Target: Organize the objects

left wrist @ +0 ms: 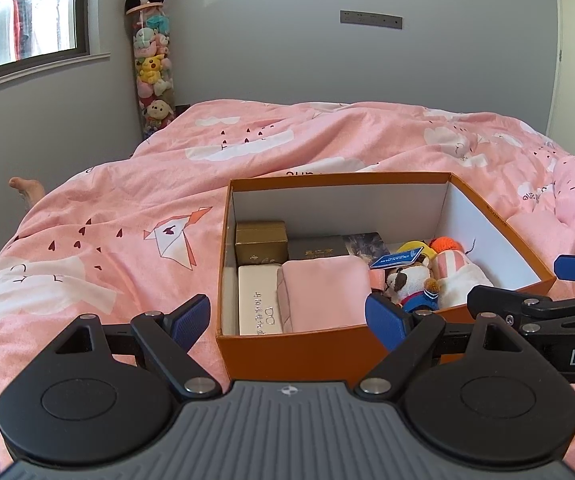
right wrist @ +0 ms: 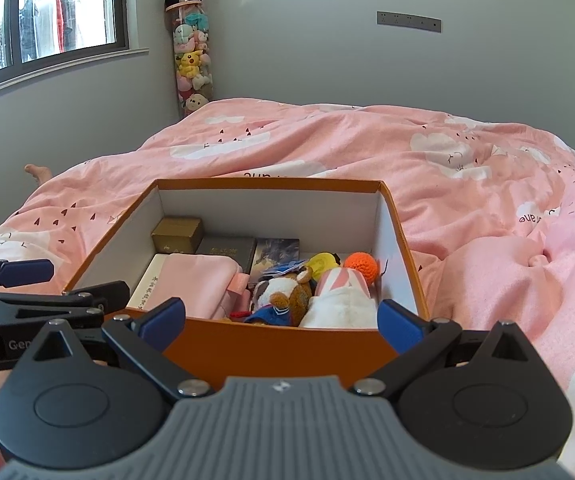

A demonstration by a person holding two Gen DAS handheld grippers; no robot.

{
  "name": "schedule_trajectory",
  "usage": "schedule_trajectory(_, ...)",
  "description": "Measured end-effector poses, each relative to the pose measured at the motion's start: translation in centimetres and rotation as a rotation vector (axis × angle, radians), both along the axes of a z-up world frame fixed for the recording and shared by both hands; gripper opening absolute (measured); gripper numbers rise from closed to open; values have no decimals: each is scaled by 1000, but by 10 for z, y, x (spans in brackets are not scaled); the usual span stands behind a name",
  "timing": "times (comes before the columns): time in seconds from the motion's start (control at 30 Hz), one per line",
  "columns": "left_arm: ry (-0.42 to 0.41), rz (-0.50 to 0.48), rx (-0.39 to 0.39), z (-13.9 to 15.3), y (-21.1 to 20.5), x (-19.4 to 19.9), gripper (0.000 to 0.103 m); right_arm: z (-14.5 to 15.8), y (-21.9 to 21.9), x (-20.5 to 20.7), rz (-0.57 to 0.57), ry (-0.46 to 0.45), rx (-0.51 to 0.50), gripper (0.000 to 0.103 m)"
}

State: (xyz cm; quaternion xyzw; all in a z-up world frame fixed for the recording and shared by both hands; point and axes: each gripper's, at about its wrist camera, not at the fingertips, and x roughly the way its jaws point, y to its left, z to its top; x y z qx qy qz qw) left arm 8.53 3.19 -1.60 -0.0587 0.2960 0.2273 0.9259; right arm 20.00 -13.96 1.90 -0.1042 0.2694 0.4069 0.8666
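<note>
Both jaws stand wide apart and hold nothing: I see my left gripper (left wrist: 287,320) spread in front of the near wall of the orange box (left wrist: 299,348), and my right gripper (right wrist: 281,322) spread the same way at the box's near wall (right wrist: 271,344). The box sits open on the pink duvet (left wrist: 127,200). Inside, at the far left, I see a gold case (left wrist: 261,242), with a white case (left wrist: 255,300) in front of it. Beside that lies a folded pink cloth (left wrist: 323,292). Behind the cloth are a dark booklet (left wrist: 317,249) and a dark card (left wrist: 367,244). On the right side lie a plush dog (right wrist: 283,296), a yellow toy (right wrist: 321,264), an orange knitted ball (right wrist: 361,266) and a pink-and-white striped plush (right wrist: 343,292), crowded together and touching.
</note>
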Motion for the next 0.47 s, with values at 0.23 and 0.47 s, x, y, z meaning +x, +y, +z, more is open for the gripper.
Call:
schedule_trajectory(0.23,0,-6,-2,0,-1,-1,100,-1,-1,1,-2,17,9,102)
schedule_trajectory(0.47,-9,1,-14,1,1,-2,100,-3,-2,2,-2,31,13,102)
